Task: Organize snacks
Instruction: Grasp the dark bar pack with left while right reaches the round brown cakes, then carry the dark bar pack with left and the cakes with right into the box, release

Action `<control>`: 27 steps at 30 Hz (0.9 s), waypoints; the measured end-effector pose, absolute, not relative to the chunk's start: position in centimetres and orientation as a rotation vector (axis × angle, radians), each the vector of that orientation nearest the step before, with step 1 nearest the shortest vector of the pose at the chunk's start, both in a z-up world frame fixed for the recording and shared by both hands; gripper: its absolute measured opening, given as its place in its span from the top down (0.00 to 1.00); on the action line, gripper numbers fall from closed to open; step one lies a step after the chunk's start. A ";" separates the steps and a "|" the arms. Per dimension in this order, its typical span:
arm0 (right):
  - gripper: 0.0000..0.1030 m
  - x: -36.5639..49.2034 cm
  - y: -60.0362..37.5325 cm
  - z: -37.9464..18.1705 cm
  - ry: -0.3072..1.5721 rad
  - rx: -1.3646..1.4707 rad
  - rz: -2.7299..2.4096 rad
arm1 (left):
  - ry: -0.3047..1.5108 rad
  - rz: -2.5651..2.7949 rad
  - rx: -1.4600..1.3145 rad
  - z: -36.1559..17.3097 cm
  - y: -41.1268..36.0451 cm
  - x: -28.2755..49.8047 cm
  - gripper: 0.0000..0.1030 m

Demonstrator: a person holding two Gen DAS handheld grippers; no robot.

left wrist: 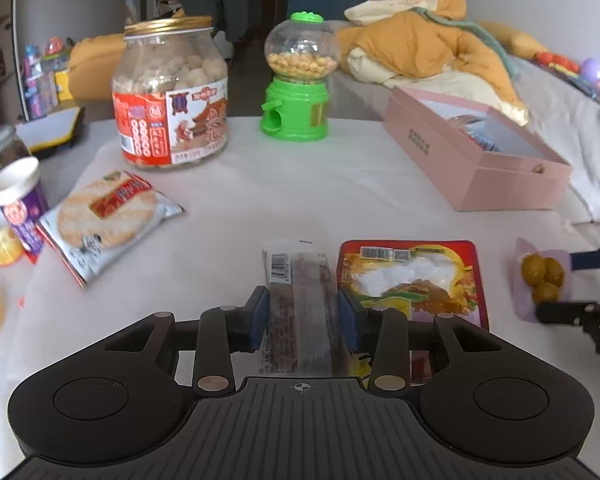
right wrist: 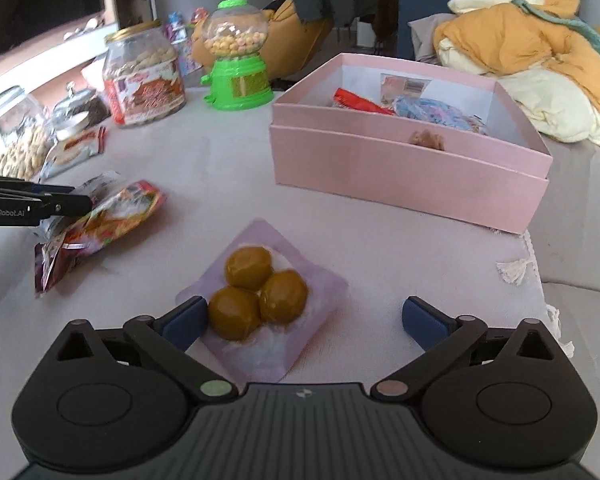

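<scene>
My left gripper (left wrist: 303, 314) has its blue pads on both sides of a long clear snack packet (left wrist: 300, 304) lying on the white table; the pads seem to touch it. A red and yellow snack bag (left wrist: 416, 280) lies just right of it. My right gripper (right wrist: 302, 320) is wide open around a pale purple pouch with three brown-green balls (right wrist: 260, 292); the left pad is at the pouch's edge. An open pink box (right wrist: 404, 168) with several snacks inside stands beyond it.
A big cracker jar (left wrist: 172, 92), a green candy dispenser (left wrist: 298, 80) and a rice cracker packet (left wrist: 108, 220) are on the table's far left. Small jars (left wrist: 16, 208) stand at the left edge. A bed with an orange quilt (left wrist: 440, 48) lies behind the box.
</scene>
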State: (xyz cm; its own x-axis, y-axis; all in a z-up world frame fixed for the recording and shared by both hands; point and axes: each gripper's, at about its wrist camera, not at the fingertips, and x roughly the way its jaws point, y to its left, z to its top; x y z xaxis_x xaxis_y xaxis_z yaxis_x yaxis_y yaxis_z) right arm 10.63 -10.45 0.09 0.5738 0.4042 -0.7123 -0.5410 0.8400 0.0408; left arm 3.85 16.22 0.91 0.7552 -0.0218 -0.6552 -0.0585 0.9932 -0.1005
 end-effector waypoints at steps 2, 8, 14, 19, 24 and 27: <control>0.00 10.5 -10.8 0.2 0.788 -0.214 0.589 | 0.695 0.023 -0.141 0.7 16.4 3.6 0.57; 0.00 9.7 -13.4 0.4 0.755 -0.215 0.414 | 0.673 0.013 -0.152 0.5 16.6 3.4 0.55; 0.01 9.1 -13.3 0.8 0.772 -0.141 0.442 | 0.667 0.021 -0.103 0.4 15.9 3.2 0.55; 0.00 10.5 -10.4 0.2 0.792 -0.123 0.379 | 0.663 0.008 -0.130 0.3 16.4 3.0 0.55; 0.00 11.3 -8.0 0.0 0.771 -0.166 0.465 | 0.665 0.010 -0.116 0.3 16.4 3.1 0.55; 0.00 11.3 -8.1 0.0 0.774 -0.191 0.532 | 0.662 0.006 -0.125 0.3 16.5 3.0 0.55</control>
